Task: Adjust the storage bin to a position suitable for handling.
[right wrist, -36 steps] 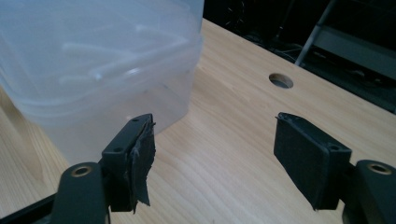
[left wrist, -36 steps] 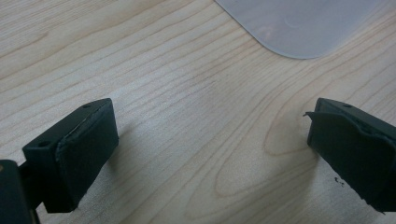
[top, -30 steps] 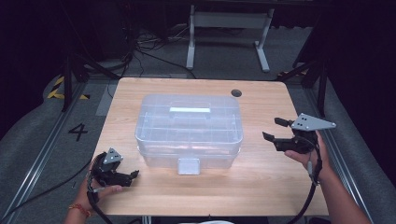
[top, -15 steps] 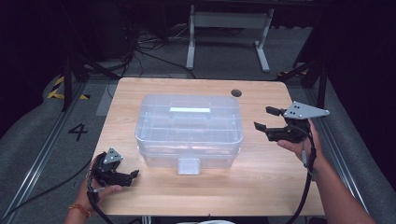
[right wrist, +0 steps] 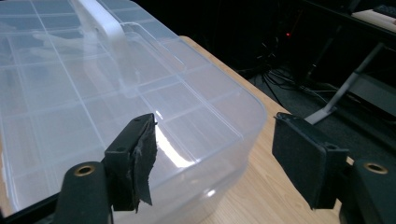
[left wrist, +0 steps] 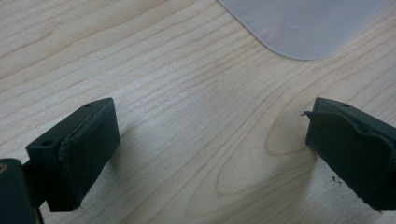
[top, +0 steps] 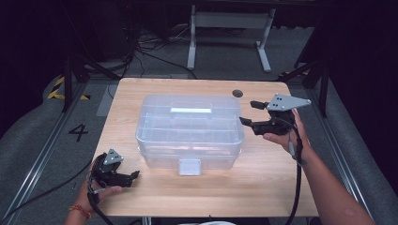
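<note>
Clear plastic box [top: 190, 129] mid-table; right claw [top: 251, 112] agape beside it, empty; left claw [top: 133, 174] agape, empty.

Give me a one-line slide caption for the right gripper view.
Open right gripper poised at the corner of the clear plastic organizer box, white handle on its lid, wooden table below.

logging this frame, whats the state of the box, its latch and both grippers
plastic box: lid down, upright in the middle of the table
latch: flat against the front wall, looks fastened
handle: lies flat on the lid
left gripper: open, nothing between the jaws, low over bare wood
right gripper: open, holds nothing, at the box's right end
</note>
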`<state>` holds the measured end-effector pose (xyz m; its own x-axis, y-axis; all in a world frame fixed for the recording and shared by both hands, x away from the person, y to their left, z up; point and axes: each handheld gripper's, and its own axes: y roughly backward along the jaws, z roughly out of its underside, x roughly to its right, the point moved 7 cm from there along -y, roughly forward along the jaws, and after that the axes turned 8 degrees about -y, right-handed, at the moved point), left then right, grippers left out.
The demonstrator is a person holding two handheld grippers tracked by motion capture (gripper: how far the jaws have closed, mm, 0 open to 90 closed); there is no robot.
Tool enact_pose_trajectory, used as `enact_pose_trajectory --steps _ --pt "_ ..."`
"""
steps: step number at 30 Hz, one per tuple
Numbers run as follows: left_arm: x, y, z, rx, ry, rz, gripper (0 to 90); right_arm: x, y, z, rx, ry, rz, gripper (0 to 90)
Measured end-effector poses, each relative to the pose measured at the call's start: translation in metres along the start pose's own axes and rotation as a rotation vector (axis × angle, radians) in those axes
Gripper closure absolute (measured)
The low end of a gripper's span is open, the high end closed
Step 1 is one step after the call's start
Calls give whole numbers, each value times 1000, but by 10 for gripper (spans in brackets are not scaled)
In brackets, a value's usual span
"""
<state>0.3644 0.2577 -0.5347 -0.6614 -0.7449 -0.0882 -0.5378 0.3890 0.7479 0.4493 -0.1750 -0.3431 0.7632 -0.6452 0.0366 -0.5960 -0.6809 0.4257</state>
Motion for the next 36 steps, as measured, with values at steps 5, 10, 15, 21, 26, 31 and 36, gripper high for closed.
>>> enact_pose_trajectory --steps 5,10,15,21,26,31,36 --pt "0 0 0 -1 2 3 34 -9 -13 -7 -13 17 -24 315" --pt "0 0 0 -1 2 3 34 -18 -24 -11 -22 27 -48 322" --pt "0 0 0 -1 2 3 34 -25 -35 -14 -37 54 -63 339" --pt "0 0 0 -1 2 3 34 -32 -45 -19 -48 62 -83 357" --pt "0 1 0 -3 -2 -1 35 -38 -53 -22 -62 87 -98 422" --pt "0 1 1 0 0 -1 38 -43 -61 -25 -85 108 -117 497" --pt "0 1 1 1 0 -1 39 -49 -68 -26 -101 123 -142 558"
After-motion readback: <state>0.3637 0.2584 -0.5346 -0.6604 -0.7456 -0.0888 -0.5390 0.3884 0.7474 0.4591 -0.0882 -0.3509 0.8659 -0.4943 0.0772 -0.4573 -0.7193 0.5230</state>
